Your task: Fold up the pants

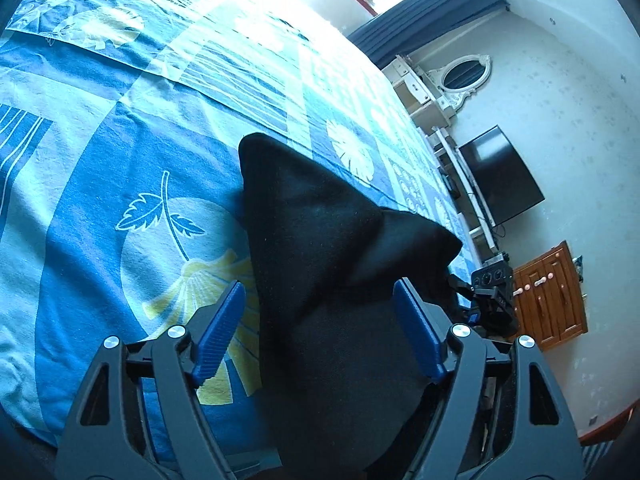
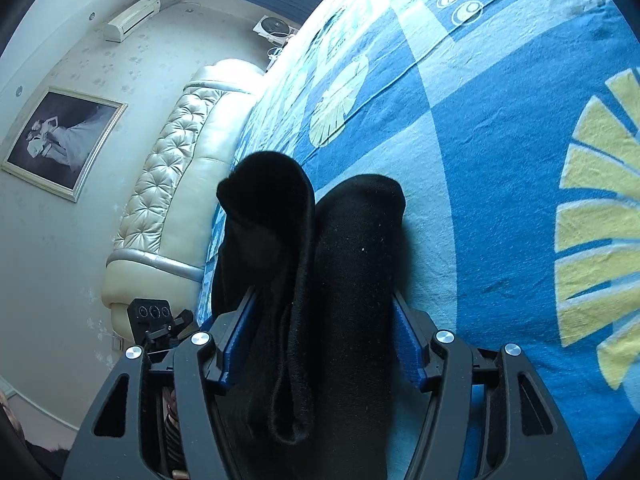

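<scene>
1. Left wrist: the left gripper stands wide, the black pants bunched between its fingers over the bed. I cannot tell if they are pinched. The fold looks partway. The TV shows only here.
2. Right wrist: the right gripper is wide around the pants, two rolls side by side; the headboard shows only here.

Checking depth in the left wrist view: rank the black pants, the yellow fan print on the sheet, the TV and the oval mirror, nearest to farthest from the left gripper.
1. Pants: between the left gripper's fingers.
2. Fan print: on the sheet, under the left finger.
3. TV: on the wall, right.
4. Mirror: upper right, beyond the TV.
</scene>
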